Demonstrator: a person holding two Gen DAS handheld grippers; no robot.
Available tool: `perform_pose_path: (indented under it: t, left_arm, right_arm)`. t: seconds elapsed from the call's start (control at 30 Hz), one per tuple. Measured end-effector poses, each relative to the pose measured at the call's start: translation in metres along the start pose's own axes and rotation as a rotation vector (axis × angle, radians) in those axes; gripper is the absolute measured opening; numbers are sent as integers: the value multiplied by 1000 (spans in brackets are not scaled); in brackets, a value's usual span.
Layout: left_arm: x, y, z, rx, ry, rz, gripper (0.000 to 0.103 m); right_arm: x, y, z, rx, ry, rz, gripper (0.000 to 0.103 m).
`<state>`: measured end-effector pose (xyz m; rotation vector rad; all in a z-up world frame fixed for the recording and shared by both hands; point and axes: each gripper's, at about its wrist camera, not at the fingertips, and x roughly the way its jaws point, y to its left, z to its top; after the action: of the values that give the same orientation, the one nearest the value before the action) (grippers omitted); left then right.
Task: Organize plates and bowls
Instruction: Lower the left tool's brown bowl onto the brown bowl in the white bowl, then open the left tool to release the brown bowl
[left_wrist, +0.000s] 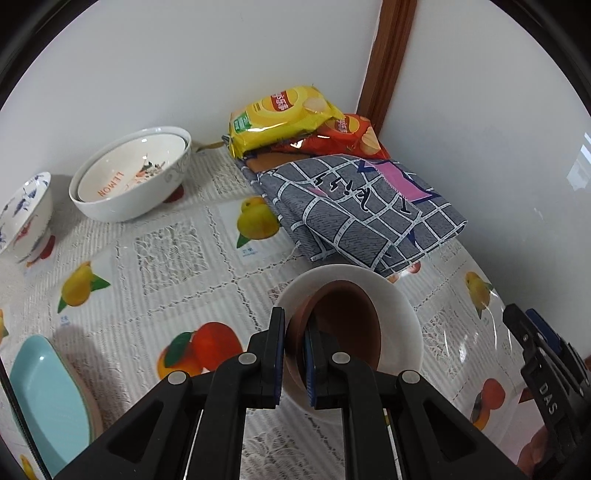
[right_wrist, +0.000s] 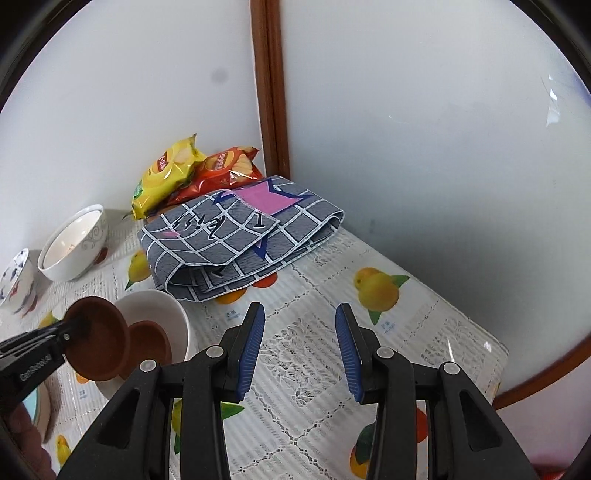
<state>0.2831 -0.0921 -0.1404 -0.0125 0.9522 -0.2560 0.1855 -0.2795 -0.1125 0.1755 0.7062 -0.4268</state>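
My left gripper (left_wrist: 294, 325) is shut on the rim of a small brown dish (left_wrist: 340, 321), which it holds tilted just over a white bowl (left_wrist: 402, 306). The right wrist view shows that held brown dish (right_wrist: 98, 339) in the left gripper (right_wrist: 70, 328), with a second brown dish (right_wrist: 151, 343) lying inside the white bowl (right_wrist: 162, 304). My right gripper (right_wrist: 300, 347) stands open over the fruit-print tablecloth (right_wrist: 406, 332) with nothing between its fingers; it also shows at the right edge of the left wrist view, right gripper (left_wrist: 524, 321).
Two nested white bowls (left_wrist: 133, 177) and a blue-patterned bowl (left_wrist: 26, 210) stand by the far wall. A light blue plate (left_wrist: 48, 398) lies at the near left. A folded checked cloth (left_wrist: 362, 214) and two crisp bags (left_wrist: 284, 114) fill the corner.
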Motion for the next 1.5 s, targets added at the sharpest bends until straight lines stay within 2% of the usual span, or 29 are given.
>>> perform_pose_path:
  t: [0.43, 1.13, 1.33, 1.5]
  left_arm:
    - [18, -9, 1, -24, 30, -15, 10]
    - [34, -3, -2, -75, 74, -45, 11]
    - [15, -7, 1, -41, 31, -33, 13]
    - [0, -7, 6, -2, -10, 39, 15]
  right_arm:
    - [3, 0, -3, -11, 19, 18, 40]
    - [7, 15, -10, -77, 48, 21, 42]
    - [10, 20, -11, -72, 65, 66, 43]
    - [11, 26, -12, -75, 72, 105, 43]
